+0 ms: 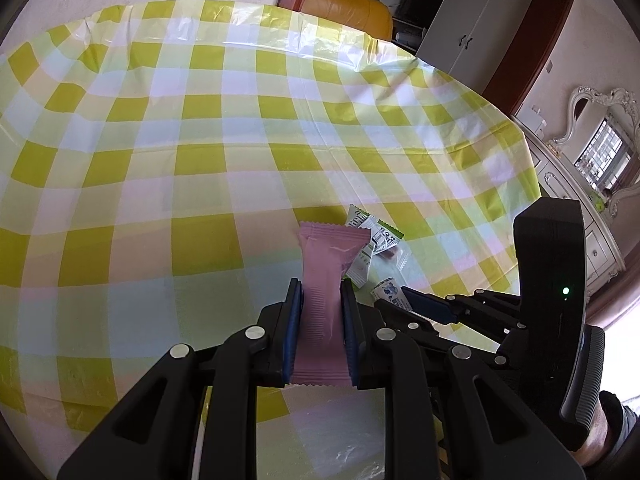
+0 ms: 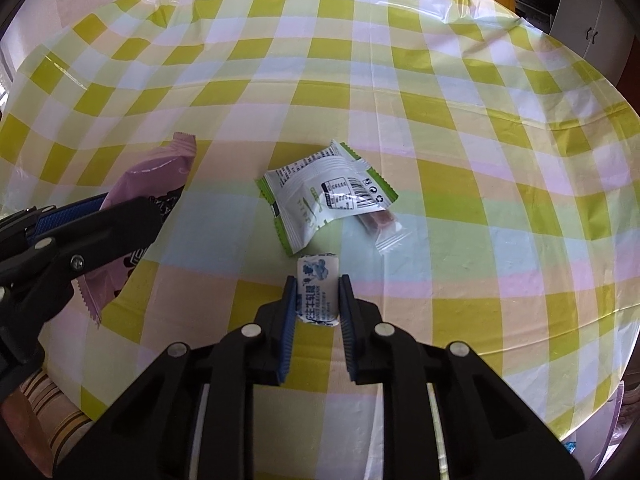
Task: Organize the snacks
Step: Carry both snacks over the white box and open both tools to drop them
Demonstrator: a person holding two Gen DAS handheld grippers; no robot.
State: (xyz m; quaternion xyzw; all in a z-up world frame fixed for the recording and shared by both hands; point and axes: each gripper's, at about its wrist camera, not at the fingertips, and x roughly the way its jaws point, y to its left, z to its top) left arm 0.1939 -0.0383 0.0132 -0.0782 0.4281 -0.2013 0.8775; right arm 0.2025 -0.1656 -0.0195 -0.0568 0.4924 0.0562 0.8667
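My left gripper (image 1: pixel 320 288) is shut on a pink snack packet (image 1: pixel 332 248), which sticks out ahead of the pads above the table. In the right wrist view the same pink packet (image 2: pixel 156 172) shows at the left. My right gripper (image 2: pixel 318 285) is shut on a small white-and-blue candy packet (image 2: pixel 318 276) lying on the tablecloth, with a blue pad against each long side. Just beyond it lie a white-and-green snack packet (image 2: pixel 324 196) and a small clear wrapper with a reddish sweet (image 2: pixel 382 224). These two are partly hidden behind the pink packet in the left wrist view.
A yellow-green checked plastic tablecloth (image 2: pixel 440 120) covers the round table, and its edge curves round at the right and near side. An orange chair (image 1: pixel 348 8) stands behind the far edge, with white cabinets (image 1: pixel 460 20) beyond. A striped sleeve (image 2: pixel 48 412) shows at lower left.
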